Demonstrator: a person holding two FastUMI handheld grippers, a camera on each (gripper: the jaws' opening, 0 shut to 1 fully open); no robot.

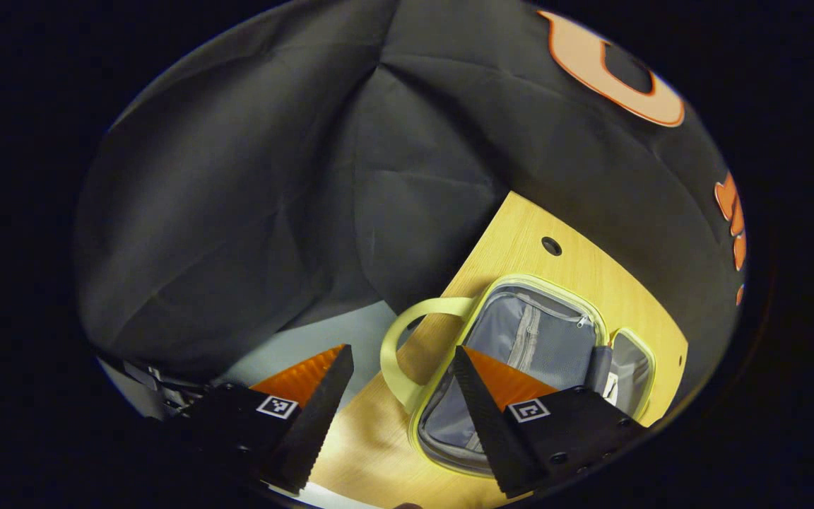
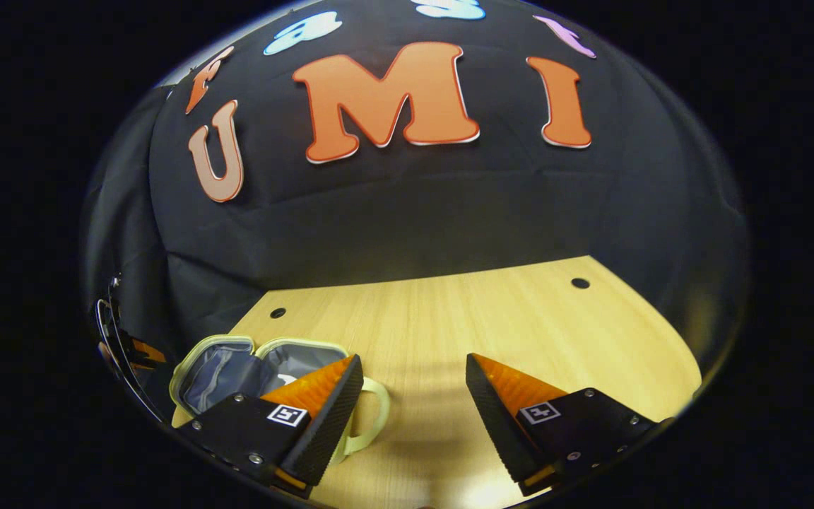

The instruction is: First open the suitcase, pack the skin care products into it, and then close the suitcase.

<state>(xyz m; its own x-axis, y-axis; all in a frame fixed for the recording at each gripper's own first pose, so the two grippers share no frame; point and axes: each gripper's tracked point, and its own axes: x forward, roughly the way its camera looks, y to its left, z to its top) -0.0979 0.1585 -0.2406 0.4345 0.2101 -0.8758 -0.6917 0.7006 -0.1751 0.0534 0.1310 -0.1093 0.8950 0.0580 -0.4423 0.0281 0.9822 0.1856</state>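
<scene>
I've got the left hand-held gripper (image 1: 400,375) tilted, hovering above the suitcase (image 1: 527,339) w/ fingers spread wide, nothing between them. One finger sits over the suitcase's near half, the other hangs past its handle (image 1: 407,332), off the tabletop (image 1: 520,226) edge. The right hand-held gripper (image 2: 414,385) points level across the tabletop, also wide open and holding nothing; its fingers are apart from the suitcase (image 2: 251,367), which lies to the left, handle (image 2: 372,417) just behind one finger. I count 1 suitcase: pale green rim, grey lining, lying open flat w/ both halves up, near the tabletop's edge. 2 small round holes in the tabletop beyond the suitcase.
</scene>
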